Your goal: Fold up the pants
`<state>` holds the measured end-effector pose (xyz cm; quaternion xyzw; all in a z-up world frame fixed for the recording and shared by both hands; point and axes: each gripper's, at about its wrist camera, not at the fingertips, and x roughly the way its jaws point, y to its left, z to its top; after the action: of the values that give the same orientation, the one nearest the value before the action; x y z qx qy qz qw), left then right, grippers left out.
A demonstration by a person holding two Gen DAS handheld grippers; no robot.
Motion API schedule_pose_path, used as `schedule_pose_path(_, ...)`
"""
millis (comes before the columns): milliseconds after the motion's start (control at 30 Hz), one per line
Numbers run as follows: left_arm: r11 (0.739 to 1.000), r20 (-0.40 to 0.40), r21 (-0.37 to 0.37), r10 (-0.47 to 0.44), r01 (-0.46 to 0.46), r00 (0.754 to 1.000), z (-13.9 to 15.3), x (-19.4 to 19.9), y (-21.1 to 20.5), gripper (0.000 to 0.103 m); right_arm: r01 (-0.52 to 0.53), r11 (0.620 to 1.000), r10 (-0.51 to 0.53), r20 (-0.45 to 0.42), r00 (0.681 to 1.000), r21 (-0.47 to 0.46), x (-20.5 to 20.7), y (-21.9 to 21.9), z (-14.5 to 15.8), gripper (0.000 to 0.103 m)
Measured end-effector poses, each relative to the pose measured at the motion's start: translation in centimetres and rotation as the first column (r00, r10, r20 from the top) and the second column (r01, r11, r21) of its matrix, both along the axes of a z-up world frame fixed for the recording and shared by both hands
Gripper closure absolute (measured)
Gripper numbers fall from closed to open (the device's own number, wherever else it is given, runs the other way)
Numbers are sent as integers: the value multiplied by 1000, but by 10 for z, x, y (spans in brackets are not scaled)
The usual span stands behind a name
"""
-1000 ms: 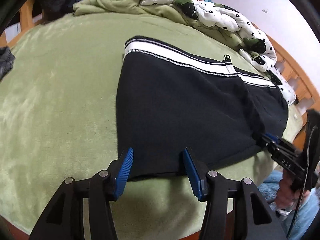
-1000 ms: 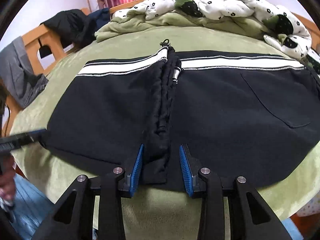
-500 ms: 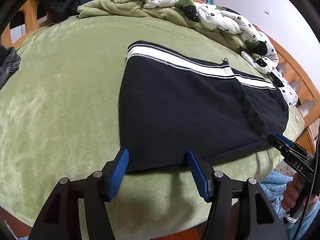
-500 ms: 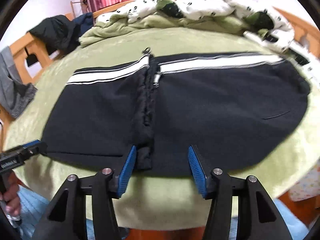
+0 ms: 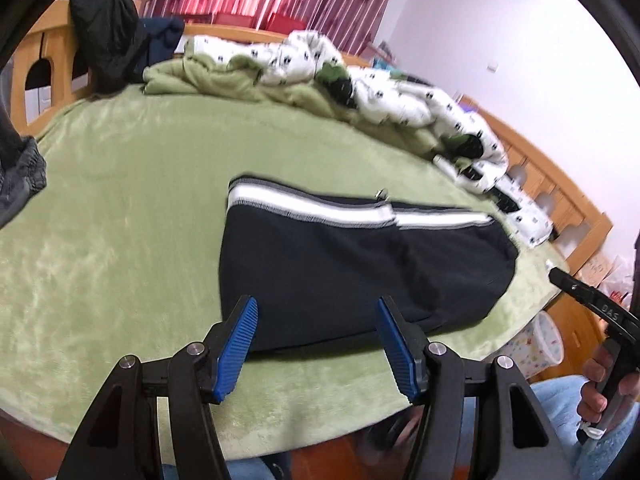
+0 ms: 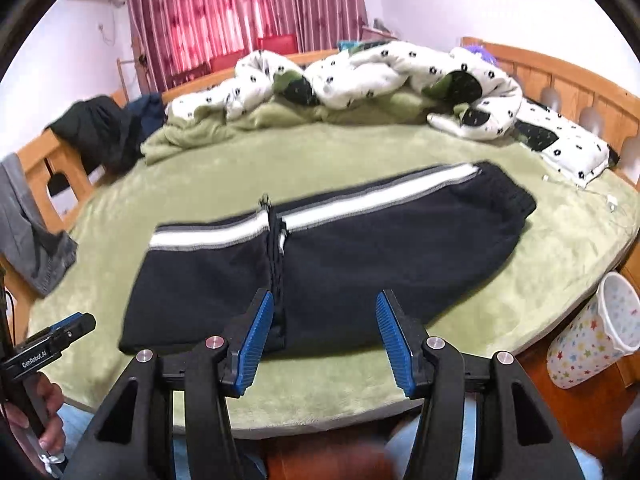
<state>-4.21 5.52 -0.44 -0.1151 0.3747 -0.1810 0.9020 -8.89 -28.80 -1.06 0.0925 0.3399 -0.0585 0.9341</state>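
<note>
Here we have the pants (image 6: 328,264) lying flat on the green blanket (image 5: 120,208), close to the near edge of the bed, with the white-striped side along the far edge and a bunched seam with a zipper pull near the middle. Our left gripper (image 5: 316,344) hangs with its jaws apart just at the near hem, clamped on nothing — and our right gripper (image 6: 324,340) is likewise spread wide and empty above the near hem, next to that bunched seam.

What could go wrong, as we judge it: if either gripper bites only the top layer of cloth, the lower layer may lag and leave the fold crooked. The thick ridge at the middle could slip out of a shallow pinch. The plush blanket might also get caught with the hem and lift along with it. And the pants sit near the bed's edge, so a careless pull toward us could drag them off.
</note>
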Motion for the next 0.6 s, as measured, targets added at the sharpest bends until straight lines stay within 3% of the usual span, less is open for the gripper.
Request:
schedule_pose_path(233, 997, 20, -73, 14, -13, 1000, 37, -22, 12, 44, -4, 1000, 3, 17, 1000, 25, -22, -27, 41, 50)
schedule_pose_path(433, 999, 89, -8, 47, -46, 995, 71, -27, 11, 44, 5, 1000, -5, 35, 999, 11, -36, -56, 51, 49)
schedule_pose_path(600, 998, 65, -36, 50, -48, 997, 79, -9, 18, 44, 53, 997, -55, 39, 998, 60, -36, -94, 46, 46)
